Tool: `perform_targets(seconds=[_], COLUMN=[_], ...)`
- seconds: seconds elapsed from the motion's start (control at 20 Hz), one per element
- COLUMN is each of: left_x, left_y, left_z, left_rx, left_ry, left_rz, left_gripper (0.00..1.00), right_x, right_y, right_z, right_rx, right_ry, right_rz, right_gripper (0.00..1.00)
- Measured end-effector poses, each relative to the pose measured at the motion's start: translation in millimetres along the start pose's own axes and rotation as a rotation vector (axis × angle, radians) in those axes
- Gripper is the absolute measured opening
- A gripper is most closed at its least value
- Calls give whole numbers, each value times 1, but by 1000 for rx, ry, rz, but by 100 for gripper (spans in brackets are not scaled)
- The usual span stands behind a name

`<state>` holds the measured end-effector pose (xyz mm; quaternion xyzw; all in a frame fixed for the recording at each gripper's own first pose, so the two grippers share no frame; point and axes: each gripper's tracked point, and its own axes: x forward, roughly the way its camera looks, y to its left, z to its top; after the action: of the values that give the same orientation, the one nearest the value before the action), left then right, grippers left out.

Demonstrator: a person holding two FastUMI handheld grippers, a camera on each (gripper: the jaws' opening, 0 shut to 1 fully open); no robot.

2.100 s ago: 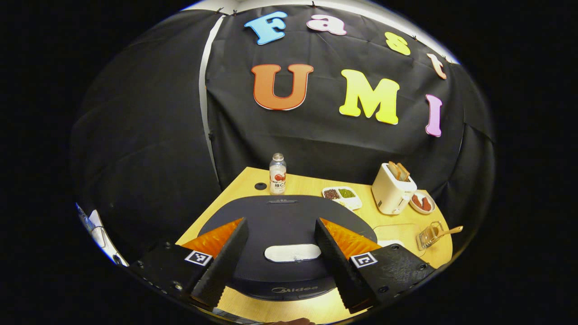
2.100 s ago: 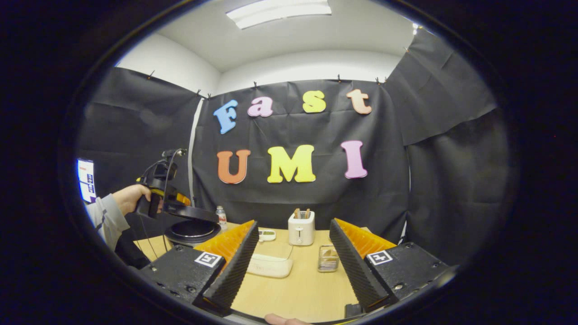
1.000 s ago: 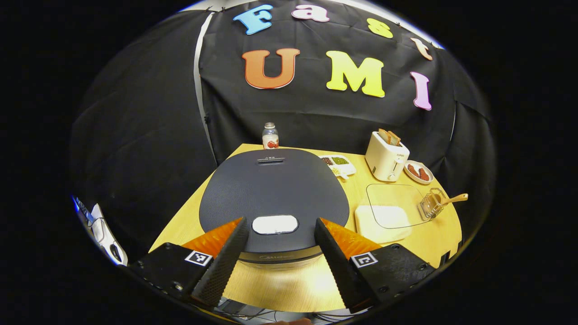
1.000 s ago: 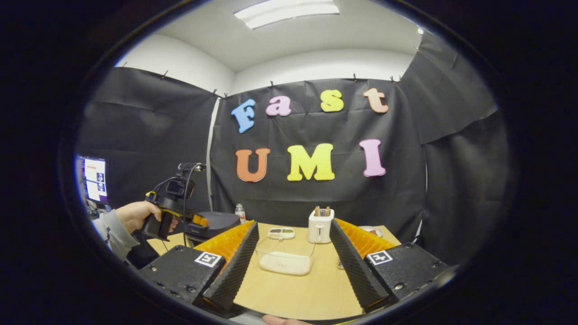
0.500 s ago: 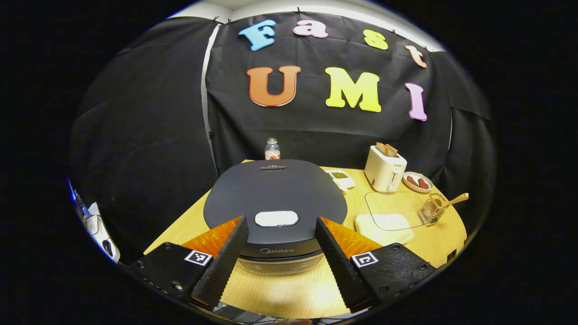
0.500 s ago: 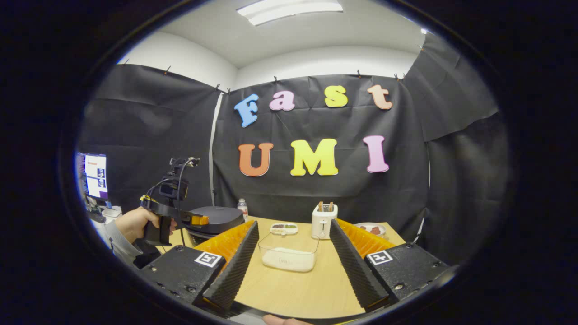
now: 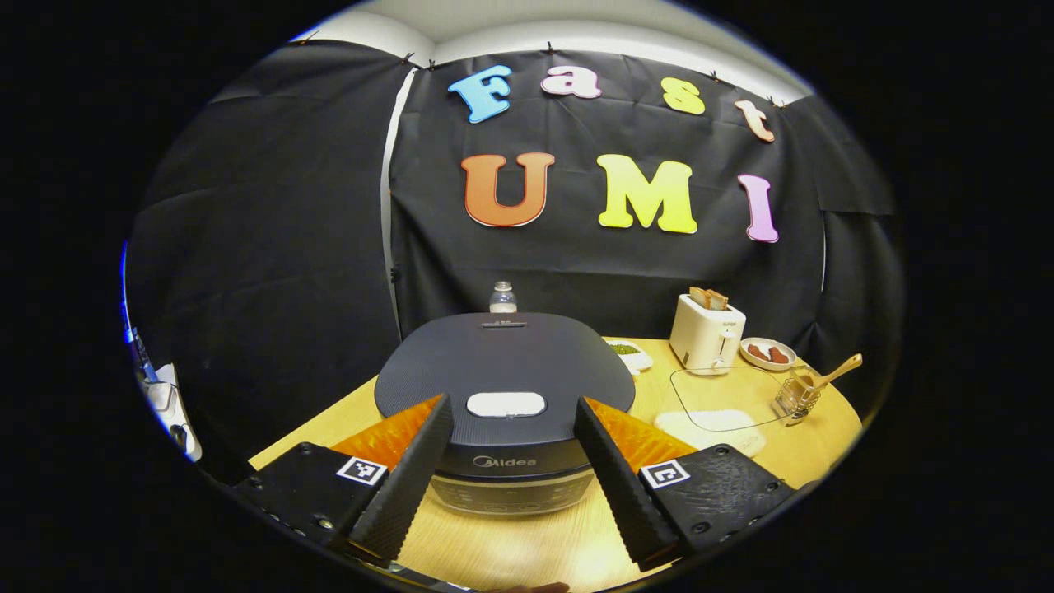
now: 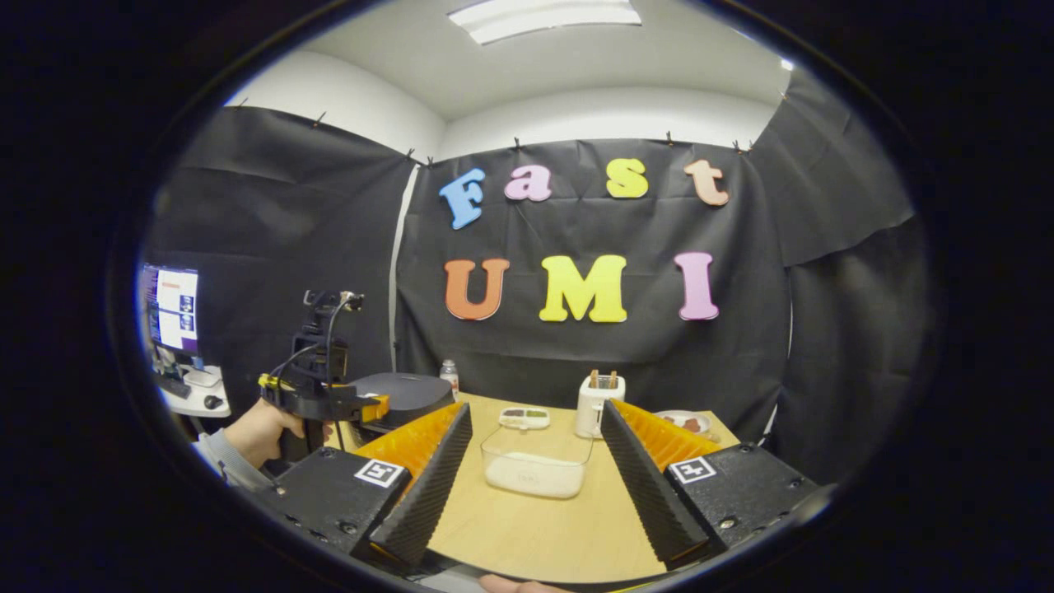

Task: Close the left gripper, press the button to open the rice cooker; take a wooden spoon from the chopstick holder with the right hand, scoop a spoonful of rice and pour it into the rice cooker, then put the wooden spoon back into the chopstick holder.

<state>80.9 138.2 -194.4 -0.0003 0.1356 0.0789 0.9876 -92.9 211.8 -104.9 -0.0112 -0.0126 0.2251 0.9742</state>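
The dark rice cooker [image 7: 504, 362] stands lid down at the table's left, its white button [image 7: 506, 404] near the lid's front edge. My left gripper [image 7: 510, 412] is open, level with the cooker's front, one finger on each side of the button. A wire chopstick holder [image 7: 795, 397] at the right holds the wooden spoon [image 7: 833, 370], leaning right. The clear rice box [image 7: 715, 402] lies between cooker and holder. My right gripper [image 8: 534, 408] is open and empty above the table's near edge, facing the rice box [image 8: 535, 465]. The left gripper [image 8: 372, 408], held by a hand [image 8: 259, 432], sits in front of the cooker [image 8: 403, 391].
A white toaster [image 7: 706, 333] with bread, a small plate [image 7: 767, 352] of red pieces, a divided dish [image 7: 626, 352] of beans and a bottle [image 7: 502, 296] line the back of the table [image 7: 527, 543]. A monitor [image 8: 174, 309] glows at far left.
My left gripper has drawn back and sunk from above the lid to level with the cooker's front, staying open. My right gripper has shifted slightly and now faces the rice box.
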Motion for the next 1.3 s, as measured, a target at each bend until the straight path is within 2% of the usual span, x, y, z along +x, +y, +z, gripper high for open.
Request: perform_targets(seconds=[0.05,0.1,0.15,0.2,0.45,0.5,0.55,0.6,0.65,0.8,0.85,1.05,1.1,1.3], left_x=[1,2,1,1,-7,-12,-16,-22,-30,-57,-68,-108,-118,-152], left_y=[0,0,0,0,-9,-14,-14,-17,-23,-41,-46,-69,-76,-88], left_z=[0,1,1,2,7,8,11,17,21,35,40,52,56,69], left_rx=[8,19,25,28,-2,10,25,47,65,58,55,46,46,31], left_ry=[-1,-3,-2,0,11,14,4,-13,-27,-52,-68,-126,-142,-189], left_rz=[4,6,7,4,-39,-51,-46,-45,-45,-61,-66,-103,-118,-141], left_gripper=[96,100,96,96,95,100,93,93,93,93,93,92,92,92], right_x=[1,1,1,1,0,0,0,1,1,2,1,-4,-5,-9], right_y=[0,-1,-3,-5,-11,-13,-14,-17,-19,-23,-23,-28,-29,-34], right_z=[0,1,1,2,6,7,8,9,9,9,11,18,19,20], right_rx=[1,-1,-3,-3,6,9,11,12,13,13,11,1,3,10], right_ry=[3,3,1,-1,-7,-11,-16,-19,-21,-21,-31,-57,-61,-68], right_rz=[-2,-5,-10,-16,-36,-43,-49,-56,-61,-67,-63,-69,-70,-78], right_gripper=[100,100,100,94,94,94,94,94,100,100,94,94,100,100])
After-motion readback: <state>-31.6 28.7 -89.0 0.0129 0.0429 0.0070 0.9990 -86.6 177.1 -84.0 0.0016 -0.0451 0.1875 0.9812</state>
